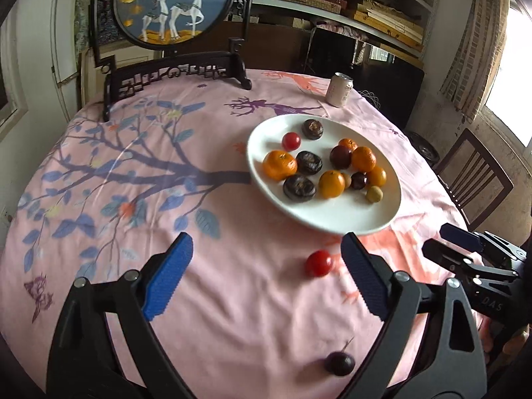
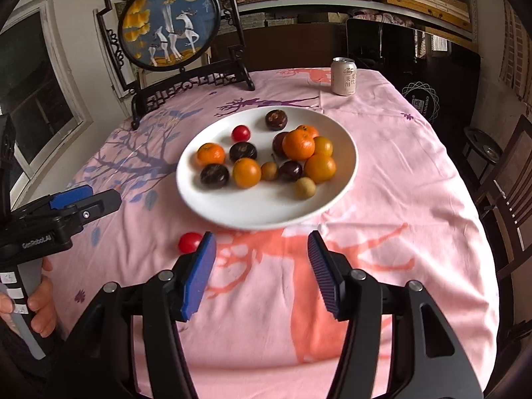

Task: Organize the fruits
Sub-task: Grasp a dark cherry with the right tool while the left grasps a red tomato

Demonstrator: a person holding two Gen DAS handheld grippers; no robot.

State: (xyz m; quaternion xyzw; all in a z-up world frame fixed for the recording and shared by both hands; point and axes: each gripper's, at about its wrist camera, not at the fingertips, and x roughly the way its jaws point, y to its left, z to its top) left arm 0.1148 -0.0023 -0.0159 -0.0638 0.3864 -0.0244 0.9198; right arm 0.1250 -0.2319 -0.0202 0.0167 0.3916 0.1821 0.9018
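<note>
Most of the sorting looks done: the wide white ceramic plate (image 2: 345, 163) in the upper middle of my right view already holds small orange mandarins (image 2: 298, 145), dark brown wrinkled fruits (image 2: 242, 151), deep purple plums (image 2: 290, 170), two pale tan round fruits (image 2: 304, 188) and a red cherry tomato (image 2: 240, 133). Two pieces remain on the pink printed cloth of the tabletop (image 2: 415, 173). A second small red tomato (image 1: 319, 263) lies just below the plate's near rim, close beside my left gripper's (image 1: 267, 277) right finger, and a loose dark purple plum with a stem (image 1: 339, 363) sits at the bottom of the left view. My left jaws stand released and empty; my right gripper (image 2: 261, 274) hangs below the plate, its jaws likewise spread, grasping nothing. I judge the stray tomato the nearer pickup, the plum after it.
</note>
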